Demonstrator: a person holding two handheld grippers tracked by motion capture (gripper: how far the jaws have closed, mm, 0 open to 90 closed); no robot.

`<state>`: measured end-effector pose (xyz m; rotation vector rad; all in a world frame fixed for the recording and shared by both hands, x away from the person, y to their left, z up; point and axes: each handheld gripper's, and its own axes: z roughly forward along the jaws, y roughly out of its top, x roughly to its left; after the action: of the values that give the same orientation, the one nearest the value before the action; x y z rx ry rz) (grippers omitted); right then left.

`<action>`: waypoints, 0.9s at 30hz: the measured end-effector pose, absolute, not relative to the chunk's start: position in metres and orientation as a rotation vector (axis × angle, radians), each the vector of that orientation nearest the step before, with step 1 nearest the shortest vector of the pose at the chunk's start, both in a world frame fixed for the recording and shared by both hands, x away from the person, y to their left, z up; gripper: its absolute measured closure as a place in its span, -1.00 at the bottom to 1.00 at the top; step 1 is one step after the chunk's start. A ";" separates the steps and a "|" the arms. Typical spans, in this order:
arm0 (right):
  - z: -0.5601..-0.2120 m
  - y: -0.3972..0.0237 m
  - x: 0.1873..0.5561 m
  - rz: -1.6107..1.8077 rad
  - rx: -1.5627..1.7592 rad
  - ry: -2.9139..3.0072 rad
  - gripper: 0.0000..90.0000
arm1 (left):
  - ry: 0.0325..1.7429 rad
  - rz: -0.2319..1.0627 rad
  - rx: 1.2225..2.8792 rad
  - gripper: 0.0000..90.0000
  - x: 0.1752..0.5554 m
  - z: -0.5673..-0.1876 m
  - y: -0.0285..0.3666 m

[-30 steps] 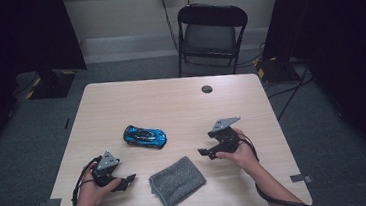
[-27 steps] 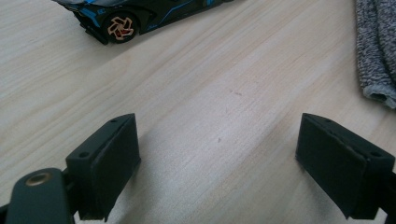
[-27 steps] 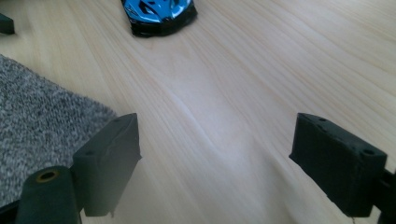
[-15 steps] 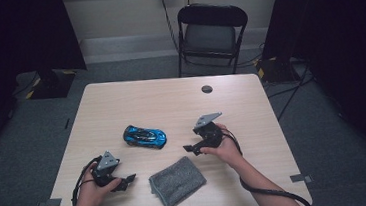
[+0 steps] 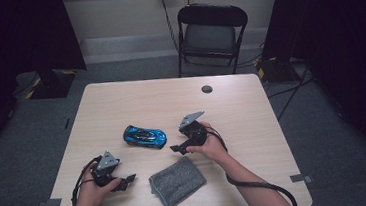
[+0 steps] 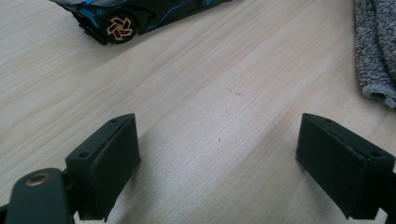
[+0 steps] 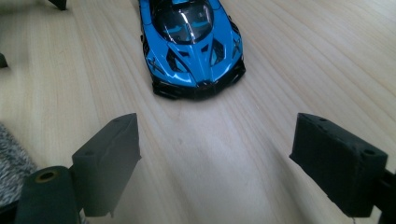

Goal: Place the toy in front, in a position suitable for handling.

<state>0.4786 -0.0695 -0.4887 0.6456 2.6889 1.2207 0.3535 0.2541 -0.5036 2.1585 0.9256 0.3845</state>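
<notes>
The blue toy car (image 5: 144, 136) sits near the middle of the table (image 5: 251, 102), and everything else reads best from it. The right gripper (image 5: 181, 148) is just beside the car's nose, its jaws spread wide and aimed straight at the front bumper, with bare wood still between pads and car; that line-up suggests a grasp across the car's width is being prepared. The left gripper (image 5: 127, 180) rests on the near side of the car, well apart from it, jaws also apart and holding nothing, probably waiting. The grey cloth (image 5: 178, 181) lies nearer the person than the car, between the two grippers.
</notes>
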 end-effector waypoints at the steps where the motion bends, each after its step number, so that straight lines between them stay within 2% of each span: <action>1: -0.489 -0.070 0.479 1.221 0.646 2.689 -0.68 | 0.926 0.384 2.159 -0.72 0.354 -0.504 0.254; 27: -0.492 -0.024 0.499 1.204 0.543 2.747 -0.69 | 0.920 0.379 2.164 -0.74 0.355 -0.504 0.254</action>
<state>0.4992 -0.0241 -0.4922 0.5433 2.7469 1.2040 0.3546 0.2536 -0.5037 2.1635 0.9195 0.3788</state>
